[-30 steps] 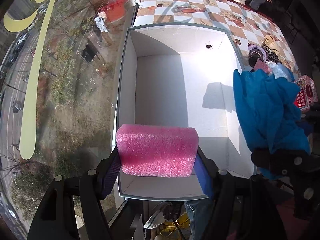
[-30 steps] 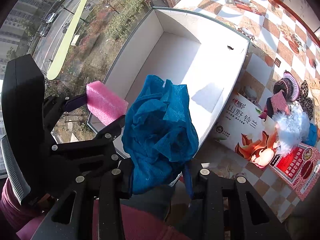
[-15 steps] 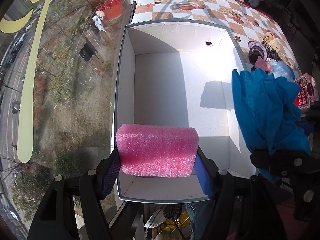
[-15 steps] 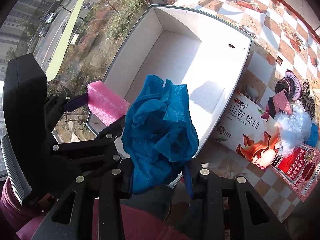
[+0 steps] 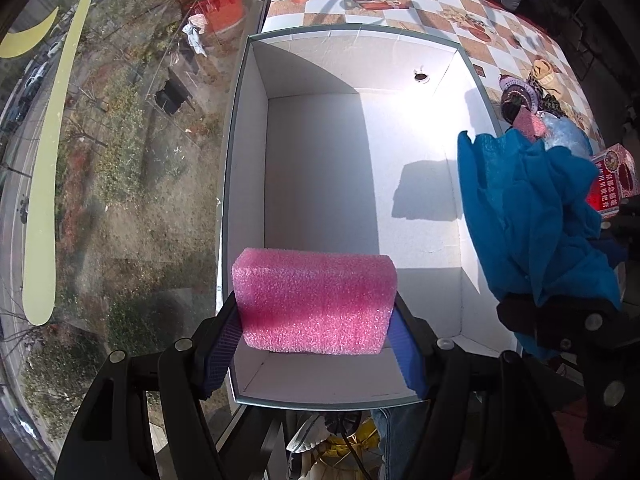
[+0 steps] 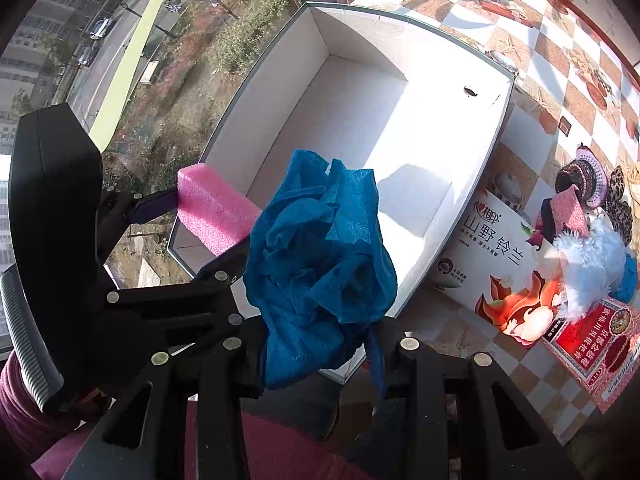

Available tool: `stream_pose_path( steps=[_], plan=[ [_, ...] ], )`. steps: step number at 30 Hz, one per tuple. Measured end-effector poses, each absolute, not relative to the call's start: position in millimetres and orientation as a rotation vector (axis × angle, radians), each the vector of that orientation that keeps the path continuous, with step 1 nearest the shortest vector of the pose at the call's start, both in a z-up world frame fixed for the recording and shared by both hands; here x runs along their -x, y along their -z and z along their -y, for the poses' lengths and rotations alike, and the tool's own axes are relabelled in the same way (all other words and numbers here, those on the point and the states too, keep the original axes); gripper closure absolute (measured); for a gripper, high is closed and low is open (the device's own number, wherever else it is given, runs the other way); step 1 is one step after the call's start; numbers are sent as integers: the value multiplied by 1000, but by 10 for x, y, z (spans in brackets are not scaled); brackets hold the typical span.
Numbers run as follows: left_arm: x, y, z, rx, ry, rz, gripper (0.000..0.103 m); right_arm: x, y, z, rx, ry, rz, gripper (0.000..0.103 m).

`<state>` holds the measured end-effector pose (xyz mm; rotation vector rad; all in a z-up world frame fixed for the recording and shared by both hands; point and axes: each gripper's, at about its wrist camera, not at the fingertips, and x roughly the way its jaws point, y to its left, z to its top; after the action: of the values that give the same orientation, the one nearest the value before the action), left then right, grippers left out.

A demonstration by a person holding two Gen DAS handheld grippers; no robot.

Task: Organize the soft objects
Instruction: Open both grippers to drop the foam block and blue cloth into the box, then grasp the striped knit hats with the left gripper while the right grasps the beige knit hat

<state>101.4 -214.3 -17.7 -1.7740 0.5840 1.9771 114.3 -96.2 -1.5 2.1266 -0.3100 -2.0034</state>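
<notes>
My left gripper (image 5: 316,340) is shut on a pink foam block (image 5: 316,300) and holds it above the near end of an open white cardboard box (image 5: 320,184). The block also shows in the right wrist view (image 6: 212,212). My right gripper (image 6: 320,340) is shut on a crumpled blue cloth (image 6: 320,264), held above the box's near right corner (image 6: 424,272). The cloth shows at the right of the left wrist view (image 5: 532,216). The box is empty inside.
The box stands on a checkered tabletop (image 6: 560,52) against a window (image 5: 100,160). Right of the box lie a red printed packet (image 6: 588,340), a pale blue fluffy item (image 6: 592,260), a small pink pad (image 6: 568,208) and knitted pieces (image 6: 588,176).
Both grippers have crept slightly forward over the box, each still holding its object. Nothing was released.
</notes>
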Motion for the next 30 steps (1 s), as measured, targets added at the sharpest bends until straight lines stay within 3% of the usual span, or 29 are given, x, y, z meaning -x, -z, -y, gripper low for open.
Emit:
stream_pose_path(
  steps=[5, 8, 10, 13, 18, 20, 22, 30],
  plan=[
    [-1013, 179, 2152, 1755, -1992, -593, 30, -1112, 18, 992, -2126, 2004, 316, 62],
    [-1011, 177, 2185, 1756, -2010, -574, 22, -1111, -6, 972, -2117, 2023, 330, 36],
    [-999, 152, 2224, 1747, -2011, -508, 16, -1114, -21, 927, -2115, 2039, 347, 25],
    [-951, 130, 2262, 1755, -1998, -408, 14, -1132, -32, 823, -2125, 2042, 427, 0],
    [-865, 72, 2233, 1776, -1931, -251, 11, -1198, -119, 594, -2163, 2038, 587, 1],
    [-839, -63, 2154, 1730, -1906, -163, 0, -1254, -222, 451, -2145, 2059, 667, 1],
    [-810, -178, 1991, 1681, -1893, -119, 0, -1329, -352, 263, -2133, 2088, 737, 1],
    [-591, -557, 826, 1568, -1825, -225, 0, -1817, -949, -979, -2031, 2258, 1115, 1]
  ],
)
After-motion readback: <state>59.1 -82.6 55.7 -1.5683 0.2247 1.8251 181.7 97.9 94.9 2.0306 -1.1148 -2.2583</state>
